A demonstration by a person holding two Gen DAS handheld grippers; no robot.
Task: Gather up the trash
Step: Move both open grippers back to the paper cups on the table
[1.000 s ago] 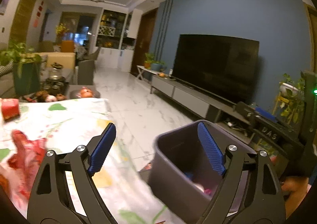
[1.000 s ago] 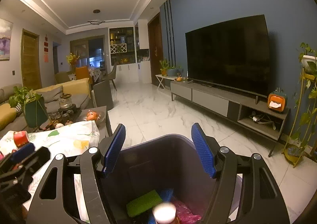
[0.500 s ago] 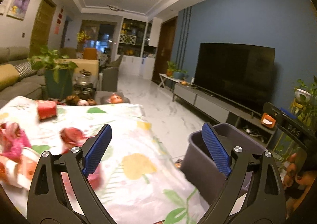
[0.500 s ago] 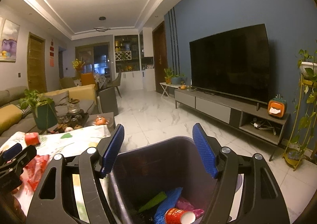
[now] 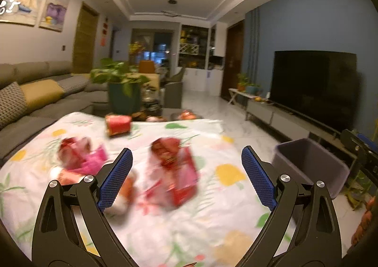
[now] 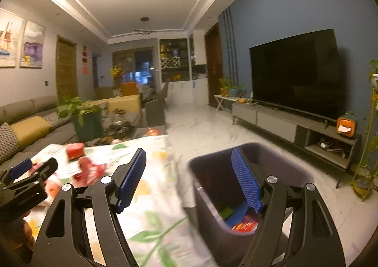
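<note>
Swung away from the bin since half a second ago, the left gripper [image 5: 186, 177] now faces the floral tablecloth [image 5: 165, 226], where before its right finger overlapped the bin's rim. Its jaws stand wide apart and hold nothing. Between them, in the left wrist view, lies a blurred red and pink wrapper [image 5: 173, 170] on the middle of the cloth, closer to the left finger than to the right, and not touched by either. A second pink and red wrapper [image 5: 80, 157] lies further left on the cloth, outside the left finger, with a blurred orange and white piece [image 5: 125, 193] just beside that finger. A red can-like item [image 5: 118, 124] lies on its side near the cloth's far edge, in front of a potted plant [image 5: 121, 92].

The right gripper [image 6: 189, 184] has also turned left: half a second ago both its fingers framed the bin's opening, and now only the right finger lies over the dark grey trash bin [image 6: 205, 210], while the left finger lies over the cloth's right edge. Its jaws too are spread wide and empty. The bin stands on the marble floor just beside the right edge of the cloth. Inside it show a green piece [image 6: 226, 211], a blue piece [image 6: 237, 215] and a red wrapper [image 6: 243, 226]. At the left border of the right wrist view the left gripper hangs above the cloth near the red wrappers.
</note>
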